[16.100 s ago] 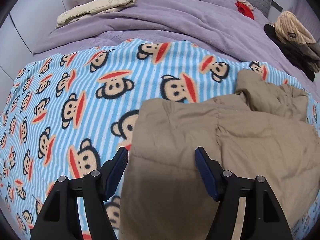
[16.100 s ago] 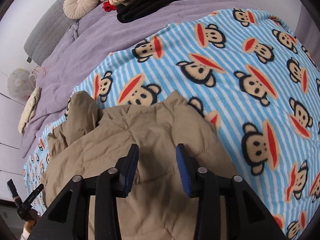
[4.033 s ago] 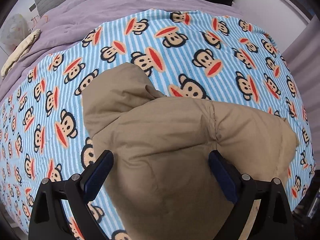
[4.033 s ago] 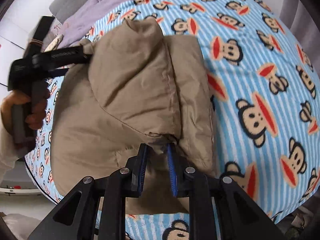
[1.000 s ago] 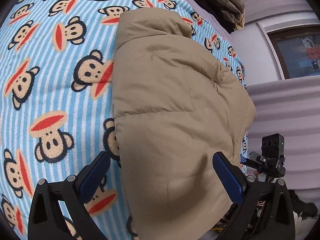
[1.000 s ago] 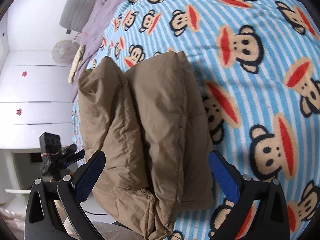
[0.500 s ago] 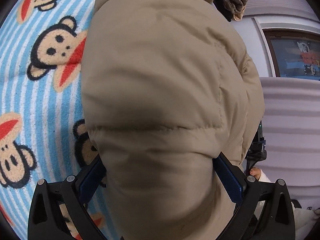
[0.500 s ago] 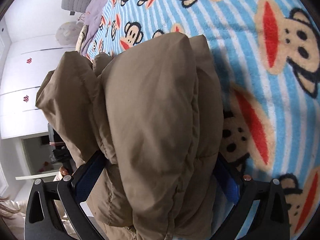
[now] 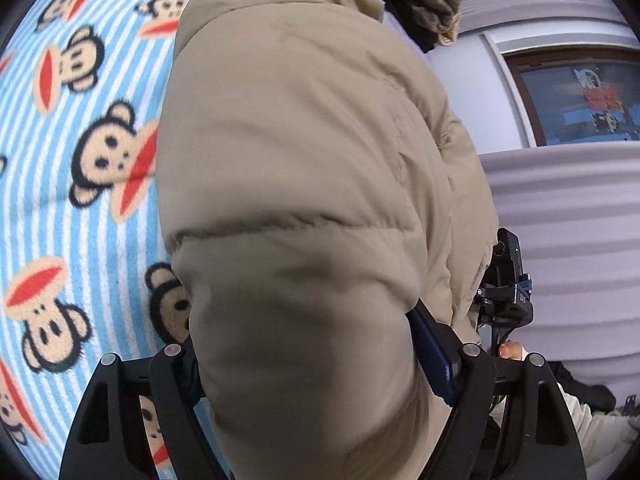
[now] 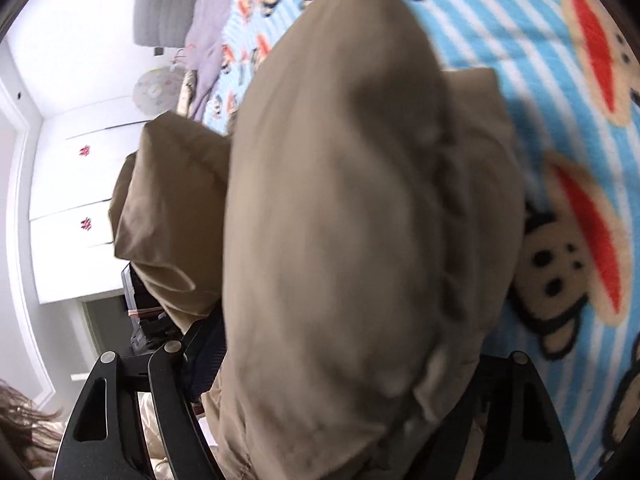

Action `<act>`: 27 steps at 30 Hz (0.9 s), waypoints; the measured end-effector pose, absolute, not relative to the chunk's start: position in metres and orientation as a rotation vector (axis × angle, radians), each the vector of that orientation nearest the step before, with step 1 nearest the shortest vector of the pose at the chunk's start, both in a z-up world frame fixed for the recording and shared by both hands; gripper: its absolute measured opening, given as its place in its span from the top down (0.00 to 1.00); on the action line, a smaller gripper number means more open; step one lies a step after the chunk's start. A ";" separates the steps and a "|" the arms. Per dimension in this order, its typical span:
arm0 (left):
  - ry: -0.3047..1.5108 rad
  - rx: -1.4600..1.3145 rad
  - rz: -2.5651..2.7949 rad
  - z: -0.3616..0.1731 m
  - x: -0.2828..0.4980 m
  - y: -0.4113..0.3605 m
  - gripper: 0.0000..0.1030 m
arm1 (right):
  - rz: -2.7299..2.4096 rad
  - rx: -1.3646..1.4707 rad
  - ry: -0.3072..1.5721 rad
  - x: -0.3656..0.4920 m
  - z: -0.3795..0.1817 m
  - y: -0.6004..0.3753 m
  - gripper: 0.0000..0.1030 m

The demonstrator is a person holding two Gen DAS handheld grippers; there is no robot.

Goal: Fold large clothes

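The folded tan padded jacket point(image 9: 296, 184) fills the left wrist view and also fills the right wrist view point(image 10: 344, 216). It is a thick bundle over the blue striped monkey blanket point(image 9: 60, 168). My left gripper point(image 9: 312, 356) has its jaws pressed against both sides of the bundle, one blue pad point(image 9: 432, 354) showing at the right. My right gripper point(image 10: 332, 364) squeezes the opposite end of the bundle the same way, and its pads are mostly hidden by fabric. The right gripper's body shows in the left wrist view point(image 9: 506, 292).
The monkey blanket point(image 10: 580, 128) covers the bed. A pile of dark and striped clothes point(image 9: 420, 4) lies at the far end. A window point(image 9: 580, 100) and grey curtain point(image 9: 568, 252) are to the right. White cabinet doors point(image 10: 72, 200) and a lilac duvet point(image 10: 208, 28) show in the right wrist view.
Both grippers have closed in on the two ends of the folded jacket. The bundle now bulges between the jaws and looks raised off the blanket.
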State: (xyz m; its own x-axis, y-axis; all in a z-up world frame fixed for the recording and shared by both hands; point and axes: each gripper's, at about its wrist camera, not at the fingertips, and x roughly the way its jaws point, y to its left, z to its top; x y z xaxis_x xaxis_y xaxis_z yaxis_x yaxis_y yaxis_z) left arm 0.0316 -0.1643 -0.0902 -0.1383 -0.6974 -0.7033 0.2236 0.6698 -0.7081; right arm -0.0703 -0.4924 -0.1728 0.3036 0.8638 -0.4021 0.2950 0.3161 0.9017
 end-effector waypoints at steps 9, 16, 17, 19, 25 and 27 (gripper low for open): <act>1.408 -0.367 -0.826 -0.049 0.070 -0.075 0.20 | 0.583 1.223 1.142 -0.032 -0.123 -0.412 0.23; 1.398 -0.298 -0.701 -0.052 0.106 0.019 0.20 | 0.619 1.226 1.153 0.012 -0.125 -0.306 0.23; 1.408 -0.297 -0.669 -0.059 0.110 0.030 0.20 | 0.620 1.221 1.171 0.020 -0.131 -0.291 0.23; 1.440 -0.299 -0.606 -0.076 0.117 0.050 0.20 | 0.606 1.205 1.220 0.032 -0.142 -0.262 0.22; 1.436 -0.295 -0.551 -0.097 0.108 0.070 0.18 | 0.480 1.087 1.357 0.040 -0.148 -0.236 0.21; 1.423 -0.275 -0.540 -0.098 0.100 0.072 0.18 | 0.440 1.036 1.369 0.044 -0.135 -0.239 0.21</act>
